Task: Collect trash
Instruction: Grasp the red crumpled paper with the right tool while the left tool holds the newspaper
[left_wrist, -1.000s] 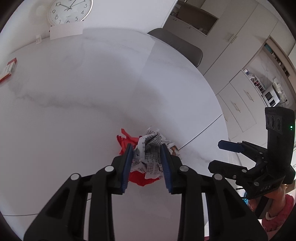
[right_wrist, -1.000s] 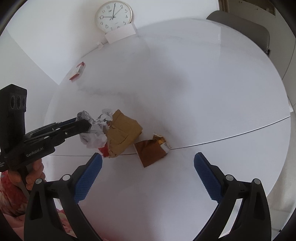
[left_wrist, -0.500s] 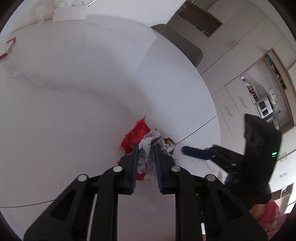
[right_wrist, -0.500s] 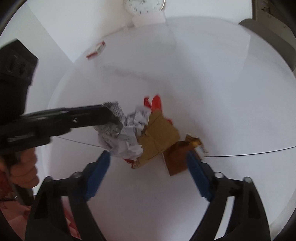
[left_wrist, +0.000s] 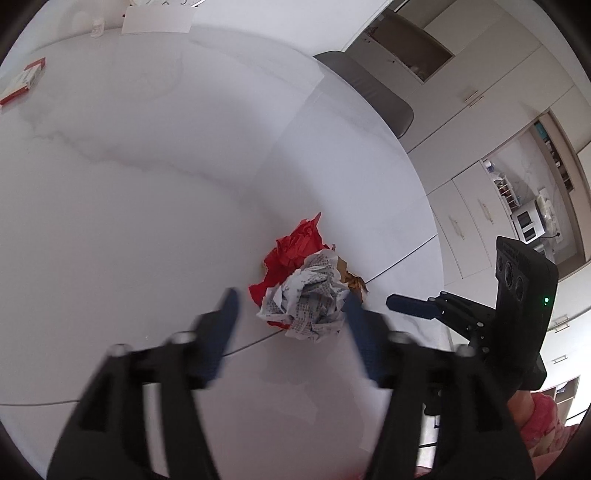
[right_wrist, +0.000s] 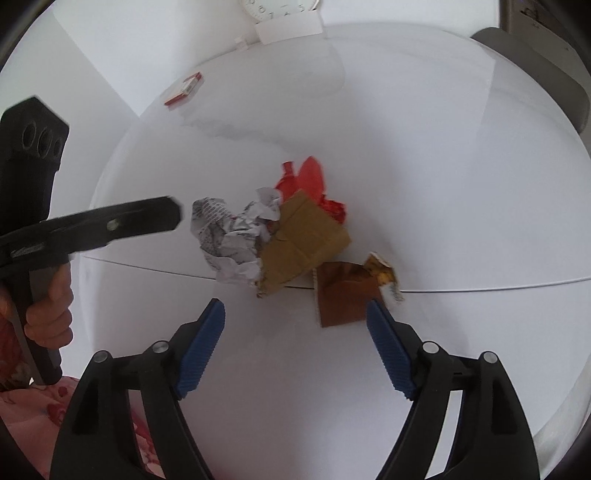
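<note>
A crumpled printed paper ball (left_wrist: 308, 299) lies on the white table on a pile with red paper (left_wrist: 295, 251) and brown scraps. My left gripper (left_wrist: 291, 314) is open, blurred, its jaws either side of the ball and apart from it. In the right wrist view the paper ball (right_wrist: 231, 236) lies left of a tan cardboard piece (right_wrist: 304, 245), red paper (right_wrist: 310, 181) behind, and a dark brown wrapper (right_wrist: 347, 291) in front. My right gripper (right_wrist: 295, 332) is open and empty, just short of the pile. The left gripper (right_wrist: 110, 223) reaches in from the left.
A red-and-white small box (right_wrist: 184, 88) lies at the table's far edge. A white card and a clock (right_wrist: 284, 18) stand against the wall. A grey chair (left_wrist: 373, 96) stands beyond the table, with cabinets (left_wrist: 472, 110) to the right. The table edge (right_wrist: 569, 406) curves at right.
My left gripper opened and let go of the paper ball, which now lies on the pile. My right gripper moved closer to the pile, still open.
</note>
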